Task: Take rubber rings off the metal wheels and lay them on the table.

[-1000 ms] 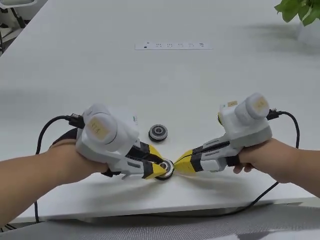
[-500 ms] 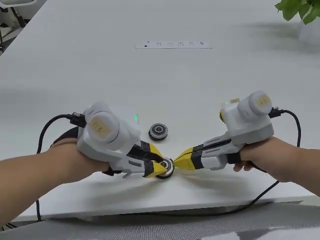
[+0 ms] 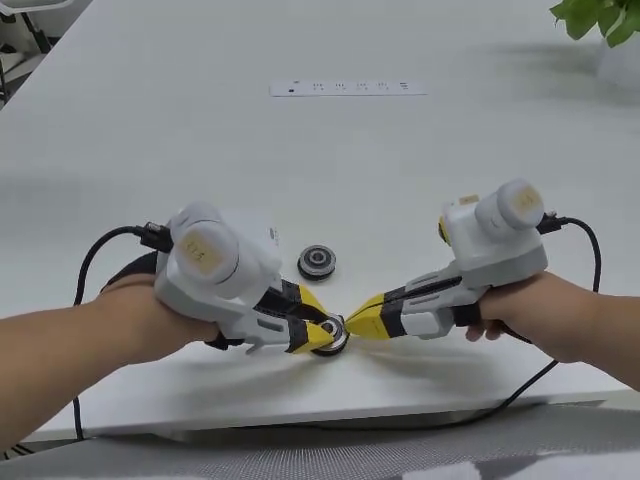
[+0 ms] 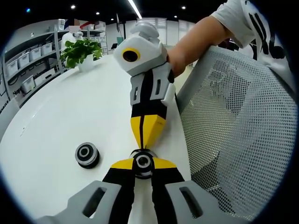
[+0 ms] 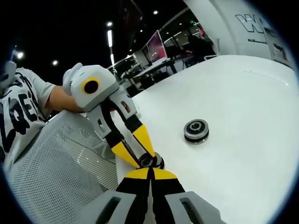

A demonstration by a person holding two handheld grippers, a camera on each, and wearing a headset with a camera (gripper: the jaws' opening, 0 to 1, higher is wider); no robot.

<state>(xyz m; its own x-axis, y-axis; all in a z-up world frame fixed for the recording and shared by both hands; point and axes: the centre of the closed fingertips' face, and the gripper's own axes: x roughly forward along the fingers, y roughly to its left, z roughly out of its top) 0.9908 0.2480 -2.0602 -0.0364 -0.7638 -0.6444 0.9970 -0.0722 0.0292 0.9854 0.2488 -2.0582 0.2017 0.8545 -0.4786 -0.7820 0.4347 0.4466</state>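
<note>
Your left gripper (image 3: 322, 335) was closed to a narrow gap around a wheel (image 3: 333, 336), with one yellow jaw tip pressed on each side of it; in the left gripper view (image 4: 142, 163) the tips flanked the wheel (image 4: 142, 162) and its metal hub faced the camera. Your right gripper (image 3: 358, 322) was fully closed, its two yellow tips meeting in a single point that touched the rim of the same wheel on the side opposite your left gripper. In the right gripper view (image 5: 150, 173) no gap showed between the jaws, and the wheel (image 5: 150, 161) sat just beyond their point, clamped by the left gripper (image 5: 140, 154). Whether the point had pinched any rubber could not be told. The wheel was held low, near the front edge of the table (image 3: 300, 160). A second wheel (image 3: 316, 263) lay flat on the table just behind the grippers, apart from both, with its black ring (image 5: 196, 138) on it. A mesh chair (image 4: 238, 121) stood at the table's near edge. Farther back lay a flat white strip (image 3: 347, 89), and a plant (image 3: 595, 20) stood at the far right corner.
</note>
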